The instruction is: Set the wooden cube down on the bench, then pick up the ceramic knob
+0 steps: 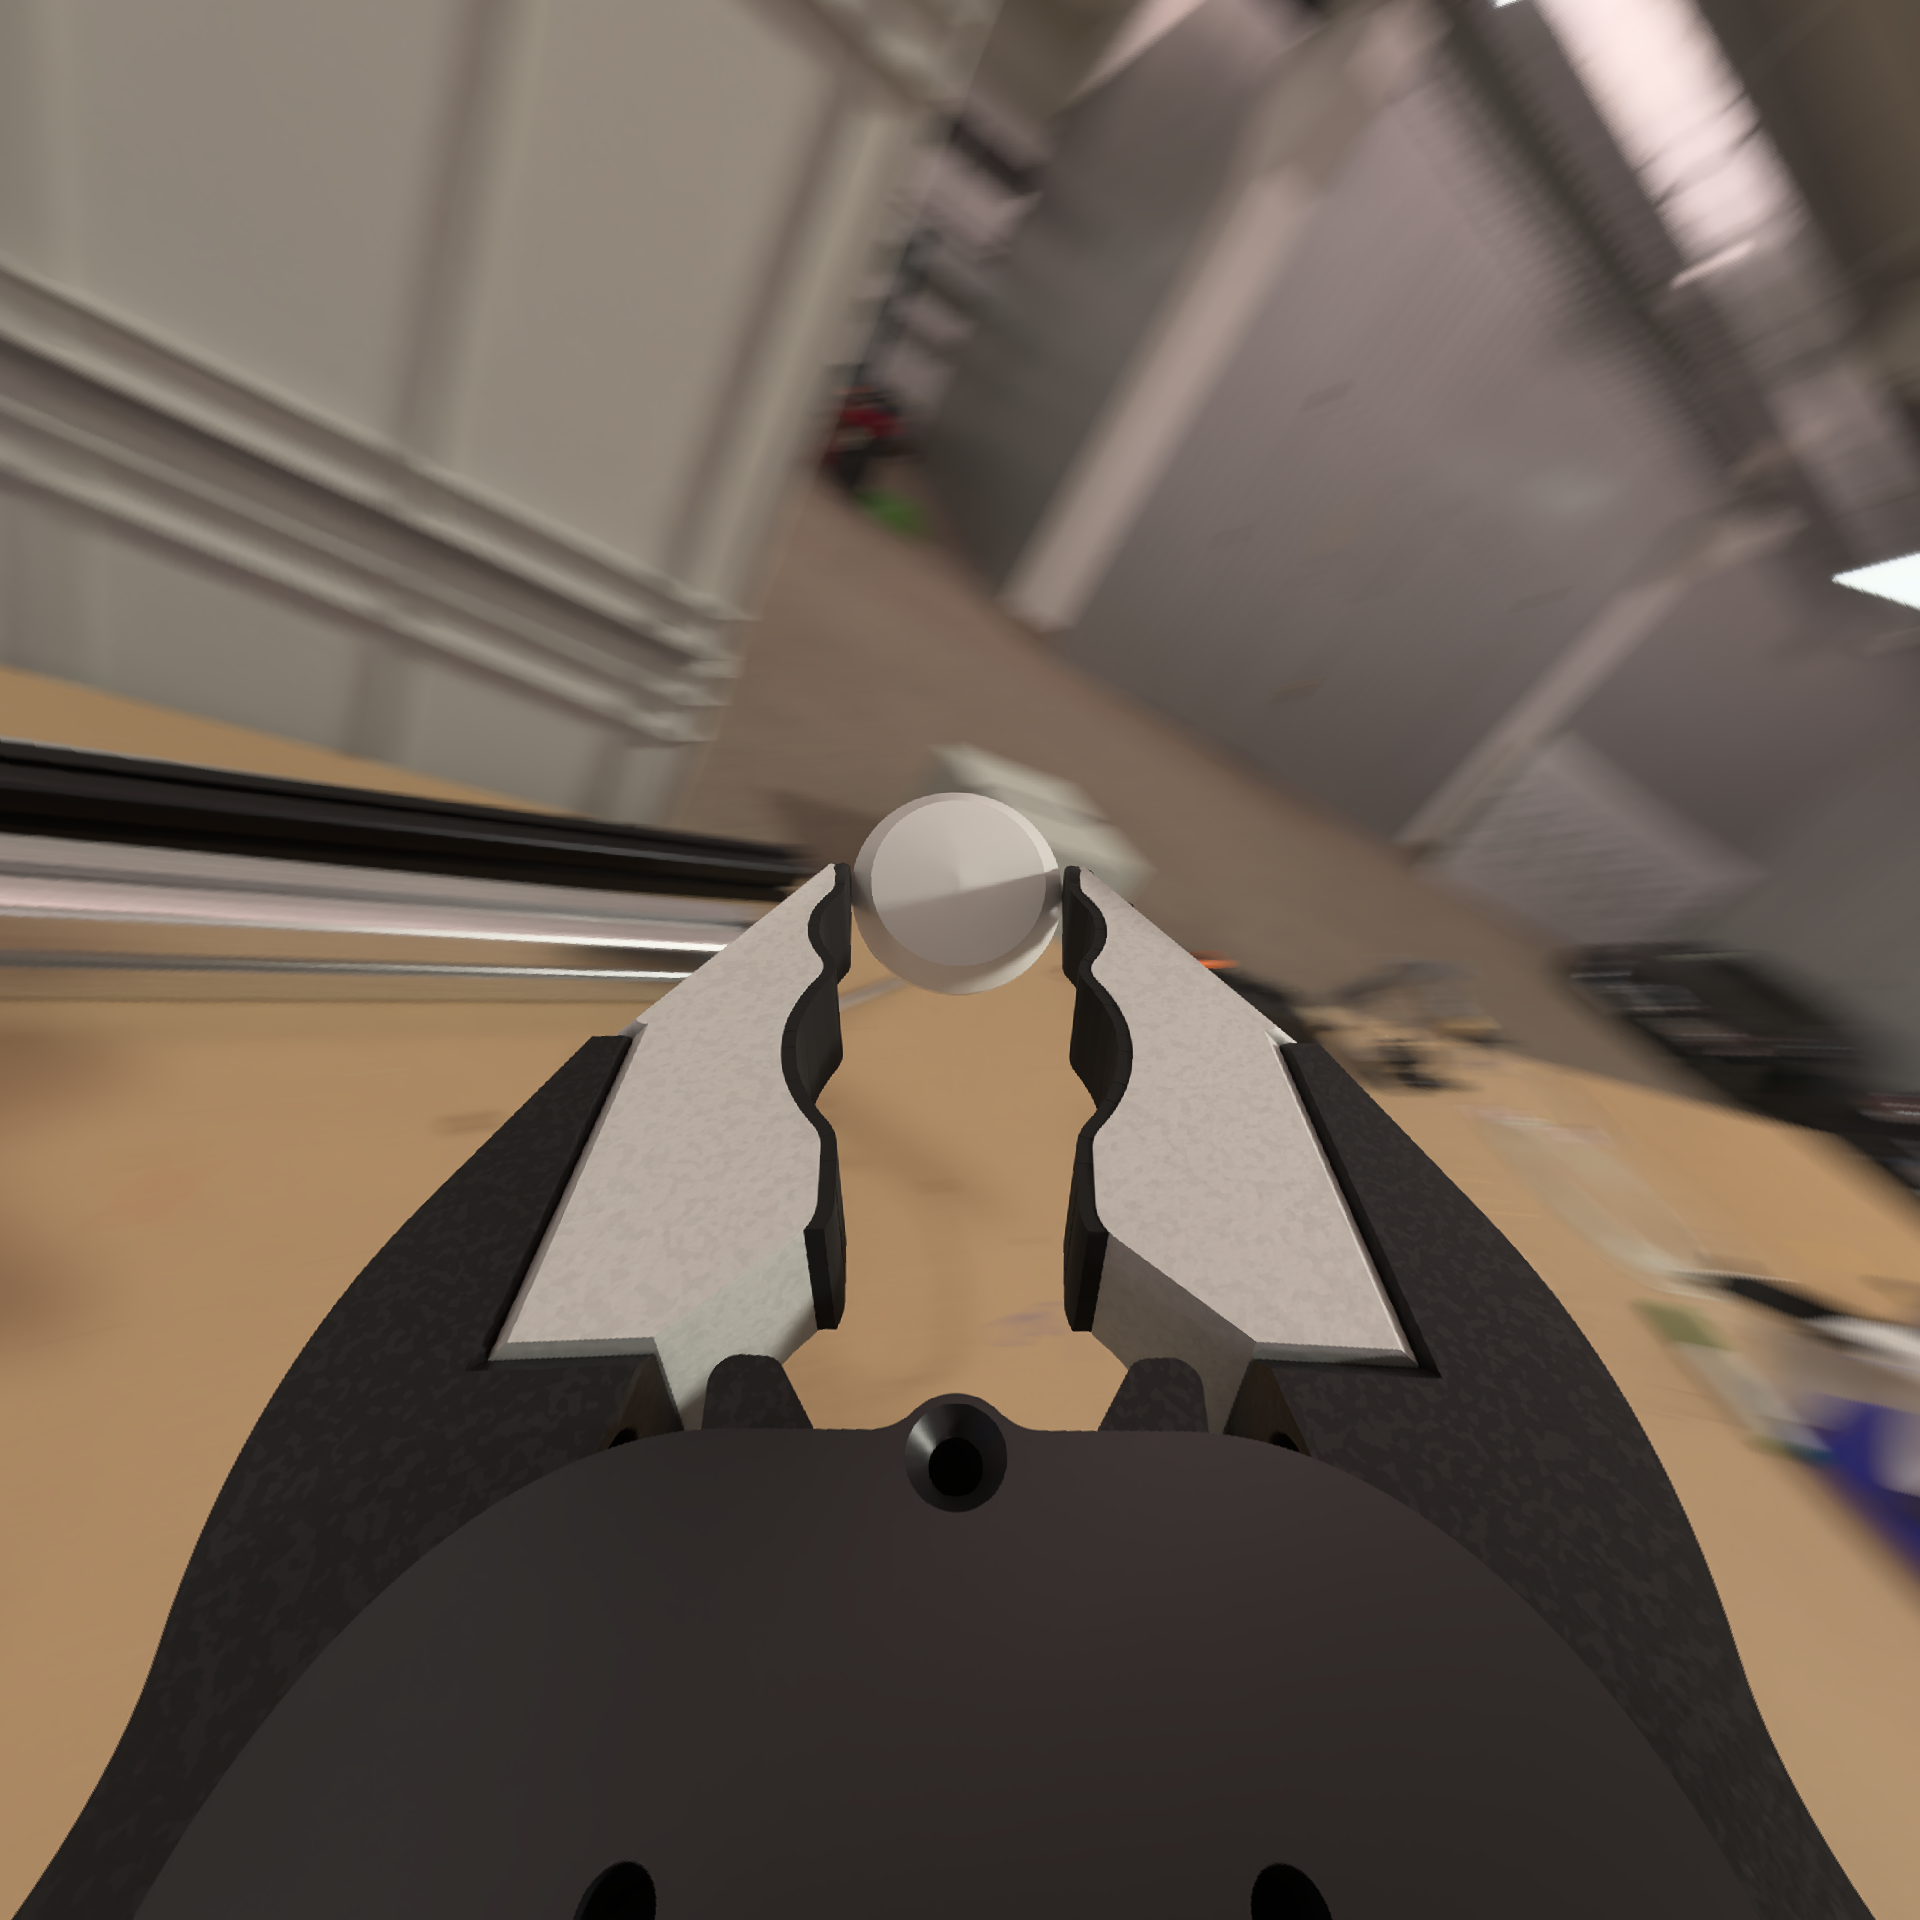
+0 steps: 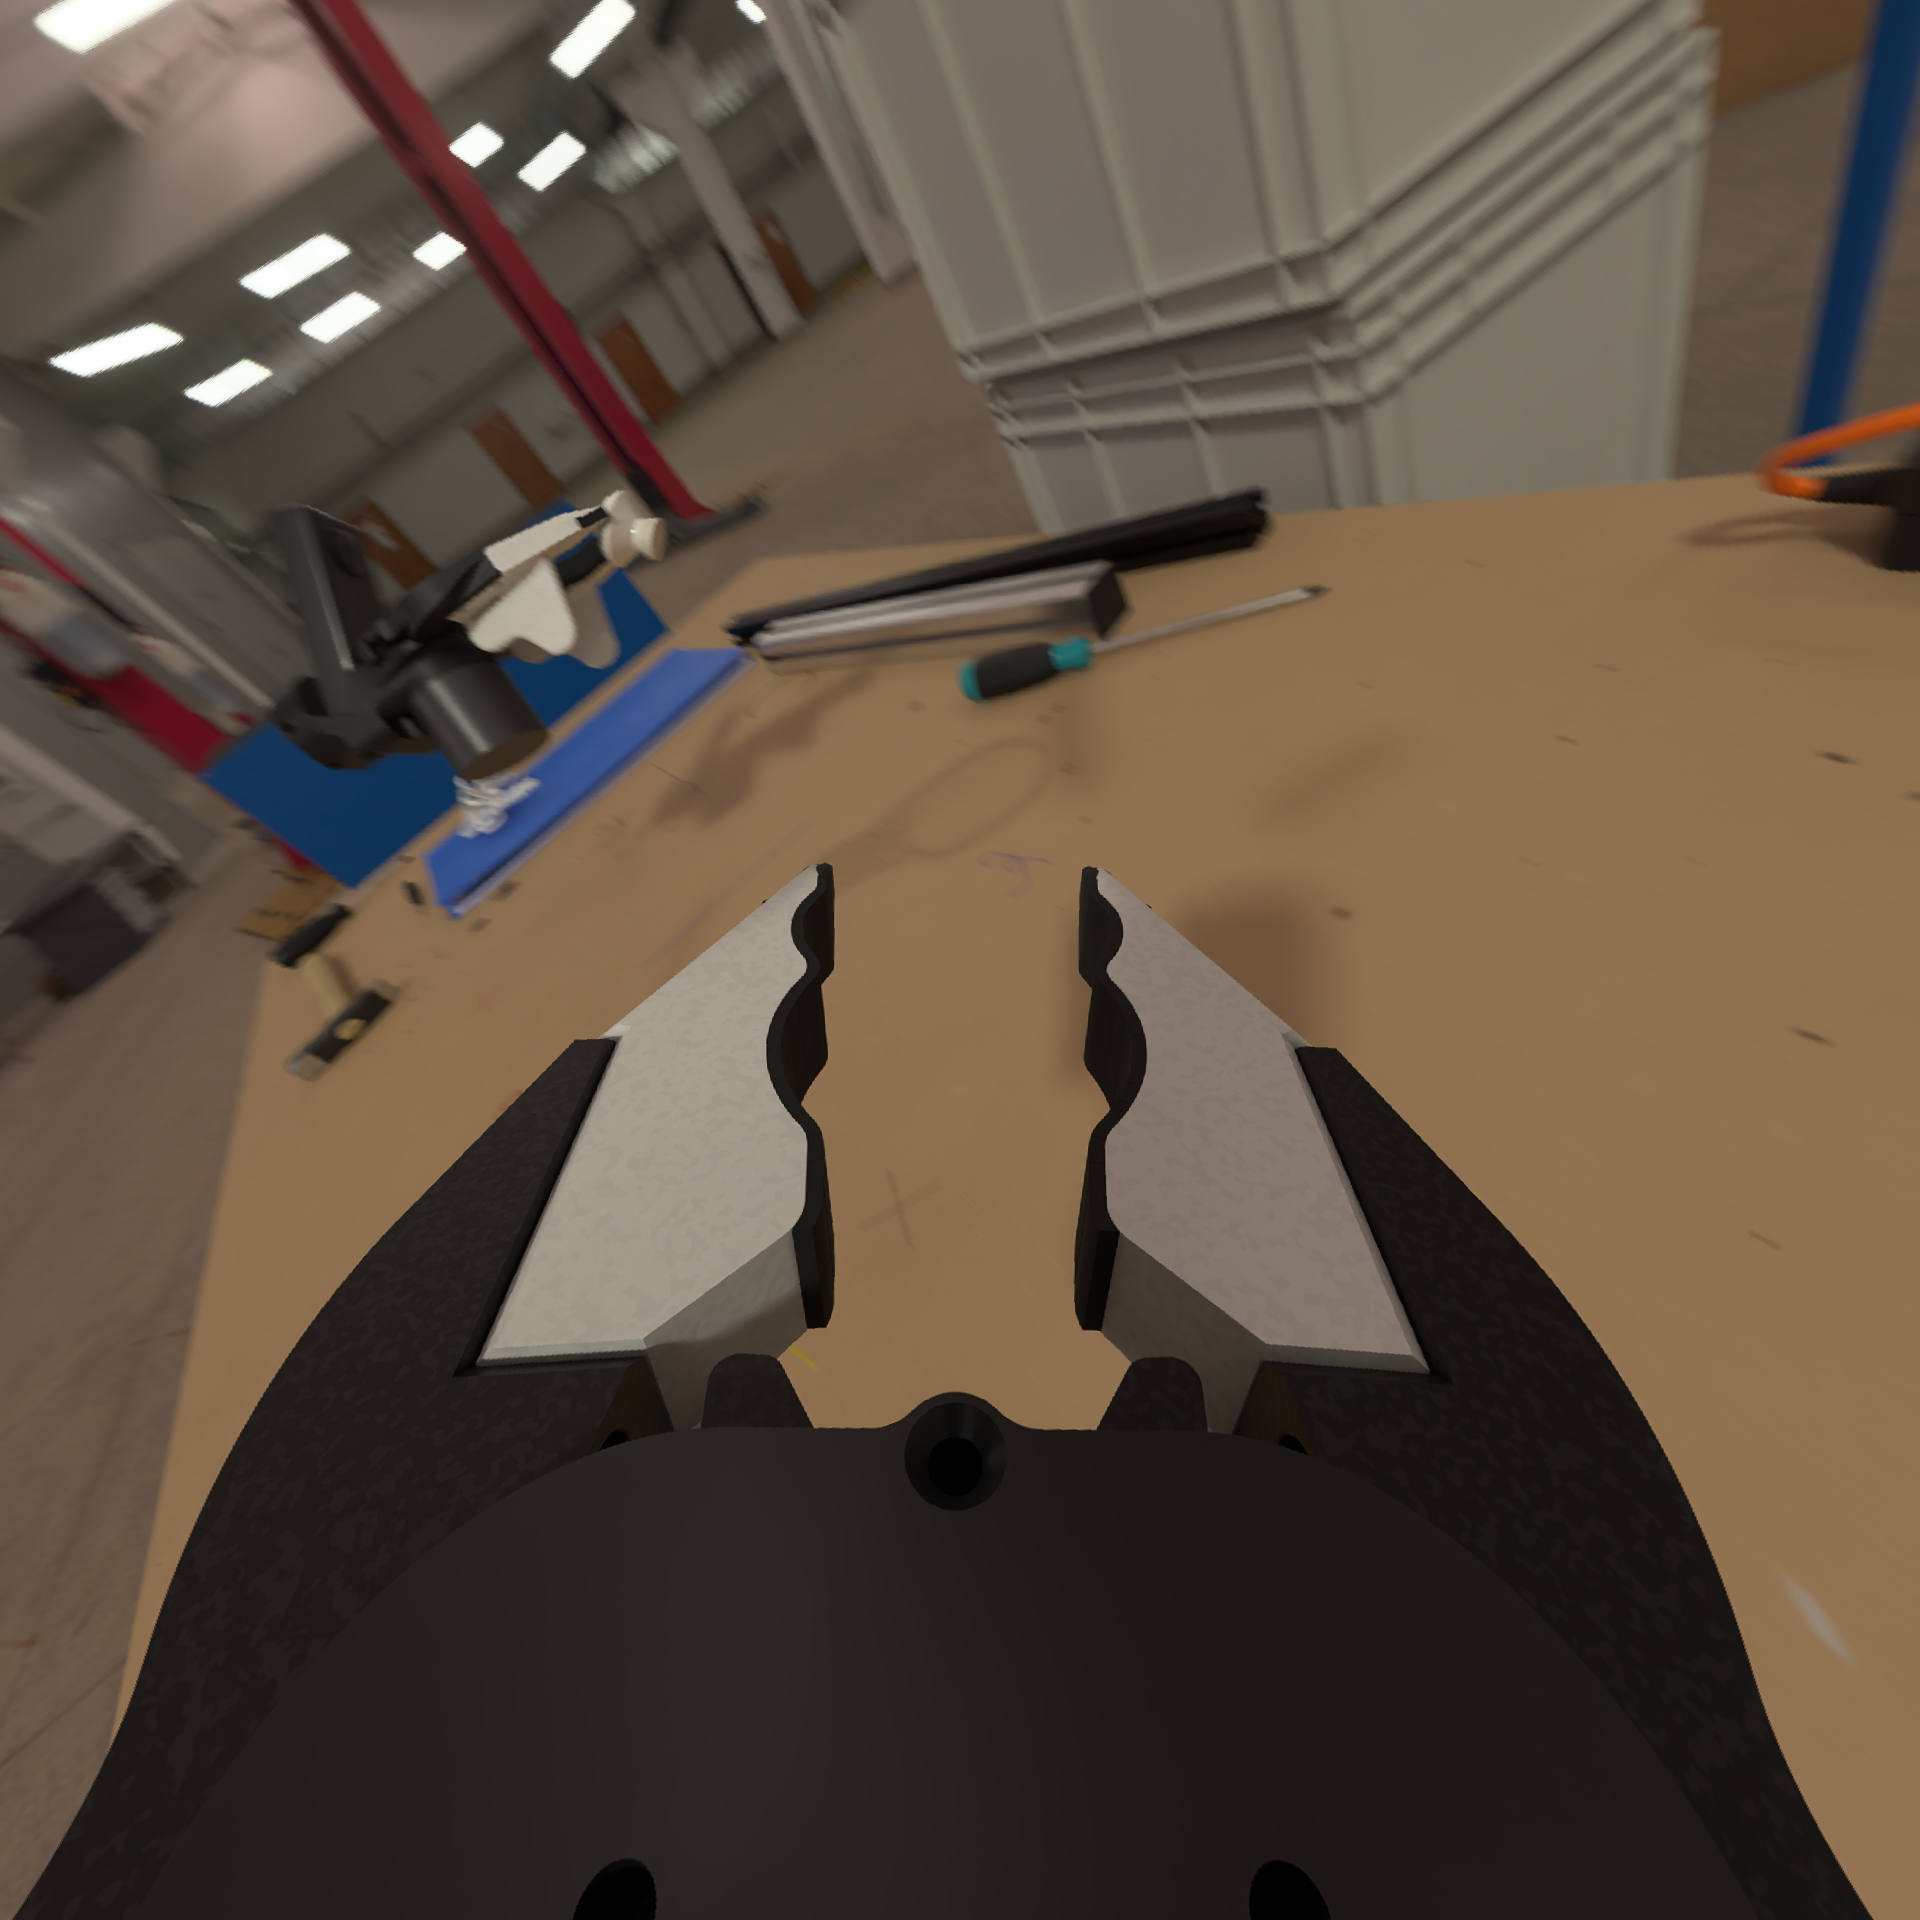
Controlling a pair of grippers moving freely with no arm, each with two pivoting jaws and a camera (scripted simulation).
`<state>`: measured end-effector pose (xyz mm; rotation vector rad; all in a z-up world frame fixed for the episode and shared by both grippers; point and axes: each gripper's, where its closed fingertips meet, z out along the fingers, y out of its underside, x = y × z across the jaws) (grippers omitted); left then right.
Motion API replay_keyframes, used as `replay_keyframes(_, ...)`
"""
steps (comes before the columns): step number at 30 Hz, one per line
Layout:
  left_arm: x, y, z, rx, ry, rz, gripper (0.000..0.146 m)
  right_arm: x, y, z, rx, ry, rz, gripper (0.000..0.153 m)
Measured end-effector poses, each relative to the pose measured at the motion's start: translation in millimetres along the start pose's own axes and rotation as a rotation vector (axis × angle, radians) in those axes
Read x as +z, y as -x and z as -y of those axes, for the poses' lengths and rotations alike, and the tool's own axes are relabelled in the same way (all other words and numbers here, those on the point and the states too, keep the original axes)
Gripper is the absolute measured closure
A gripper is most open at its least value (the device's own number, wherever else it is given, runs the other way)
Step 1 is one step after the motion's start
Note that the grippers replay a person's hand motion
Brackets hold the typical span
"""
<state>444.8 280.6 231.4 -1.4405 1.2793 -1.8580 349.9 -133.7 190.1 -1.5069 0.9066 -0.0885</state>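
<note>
My left gripper [image 1: 956, 902] is shut on the white ceramic knob [image 1: 951, 888], whose round face sits between the fingertips, held above the tan bench [image 1: 312, 1143]. The right wrist view shows the same left gripper [image 2: 613, 535] far off at the left, raised over the bench with the knob [image 2: 636, 537] at its tips. My right gripper [image 2: 956, 904] is open and empty, low over the bench [image 2: 1351, 935]. No wooden cube shows in either view.
Black and silver metal rails [image 2: 987, 597] and a teal-handled screwdriver [image 2: 1039, 665] lie at the far side. A blue box and blue sheet [image 2: 582, 748] sit at the left edge, with a hammer [image 2: 327, 977] near it. An orange cable [image 2: 1829, 468] lies far right. White crates [image 2: 1299, 260] stand behind.
</note>
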Motion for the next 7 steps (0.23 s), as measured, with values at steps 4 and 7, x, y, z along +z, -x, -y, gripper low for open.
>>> replay_keyframes(4,3.3,-112.8,-20.8,-0.282,-0.030,-0.378,0.106,27.2,22.9,-24.2,-0.040,-0.028,0.097,0.101)
replay_keyframes(7,5.1,-164.9,-50.4,-0.547,0.028,-0.577,0.106,34.6,29.9,-37.5,-0.098,-0.062,0.095,0.099)
